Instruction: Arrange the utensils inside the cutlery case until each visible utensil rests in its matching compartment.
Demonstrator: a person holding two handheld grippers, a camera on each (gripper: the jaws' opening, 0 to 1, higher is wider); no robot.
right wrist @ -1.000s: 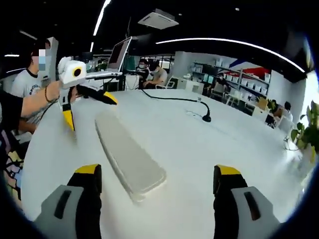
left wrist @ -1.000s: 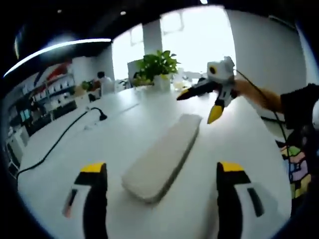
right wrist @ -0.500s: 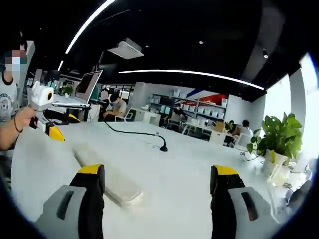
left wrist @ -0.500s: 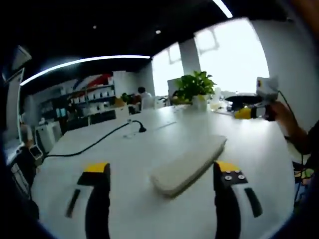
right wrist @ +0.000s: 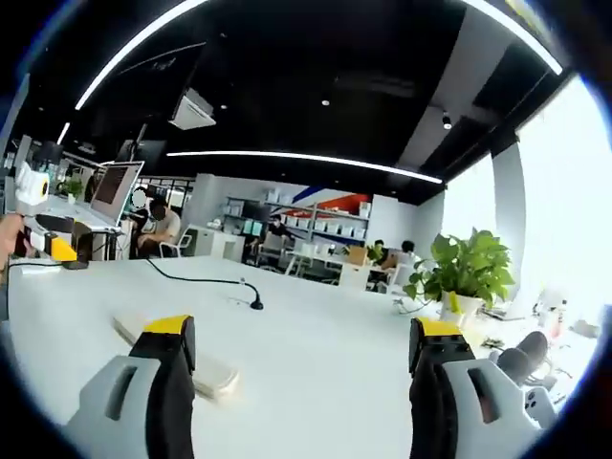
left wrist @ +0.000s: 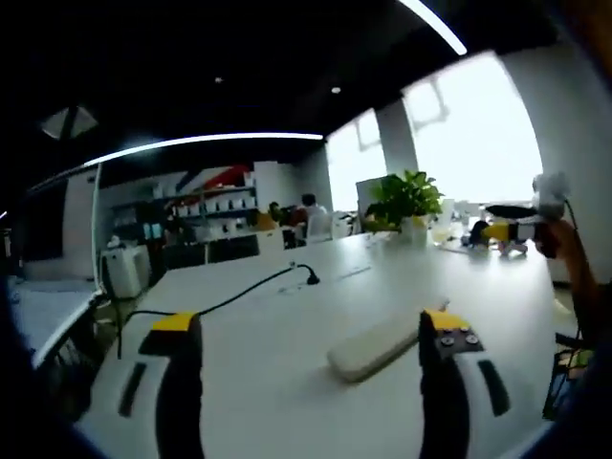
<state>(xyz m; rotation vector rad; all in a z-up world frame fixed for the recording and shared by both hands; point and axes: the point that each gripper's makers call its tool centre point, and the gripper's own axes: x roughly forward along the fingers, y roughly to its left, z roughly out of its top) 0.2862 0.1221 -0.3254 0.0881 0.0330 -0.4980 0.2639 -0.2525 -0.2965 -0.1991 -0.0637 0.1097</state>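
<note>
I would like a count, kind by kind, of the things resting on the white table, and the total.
Closed pale grey oblong cutlery case: 1
Black cable ending in a small black stand: 1
Green leafy plant in a white pot: 1
Total: 3

Small items near the plant are too blurred to count.

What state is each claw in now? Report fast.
Left claw: open, holding nothing, above the table near the closed cutlery case.
Right claw: open, holding nothing.

No legible text or labels.
</note>
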